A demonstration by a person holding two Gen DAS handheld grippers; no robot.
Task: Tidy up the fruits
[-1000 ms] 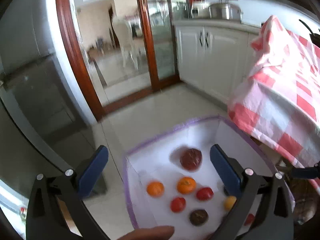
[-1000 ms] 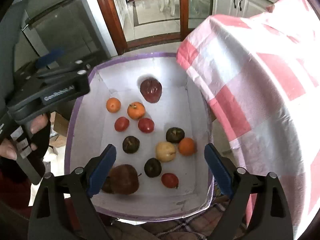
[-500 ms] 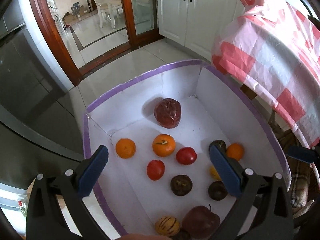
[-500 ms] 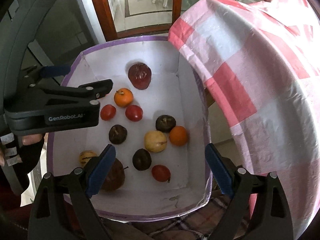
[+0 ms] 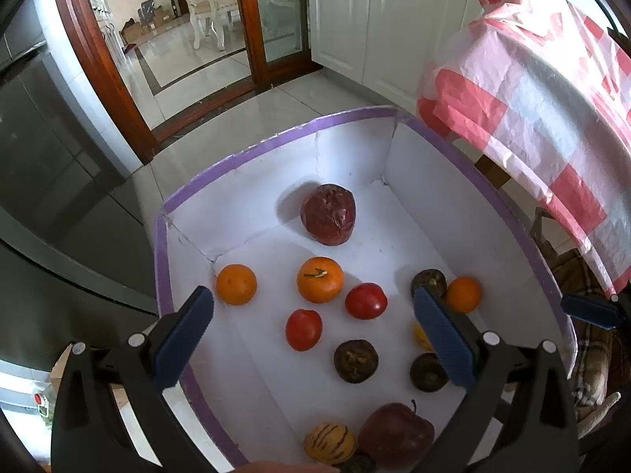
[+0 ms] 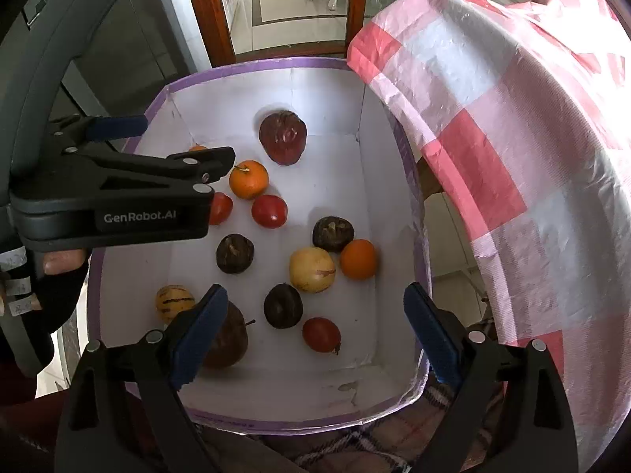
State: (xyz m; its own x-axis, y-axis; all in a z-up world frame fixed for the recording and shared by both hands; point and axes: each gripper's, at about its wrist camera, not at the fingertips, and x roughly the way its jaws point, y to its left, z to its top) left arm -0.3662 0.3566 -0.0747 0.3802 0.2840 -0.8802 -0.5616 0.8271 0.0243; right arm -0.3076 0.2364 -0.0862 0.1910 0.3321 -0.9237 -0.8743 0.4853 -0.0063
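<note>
Over the last second the left gripper has swung from looking across the floor to looking down into the box, so all the fruit is now in reach; the right gripper has edged nearer too. Both hover above the box with fingers wide apart, holding nothing. No fruit is picked yet. The fruits are mostly round; the orange sits stem-up, the apple has its stem tilted away toward the far wall.
</note>
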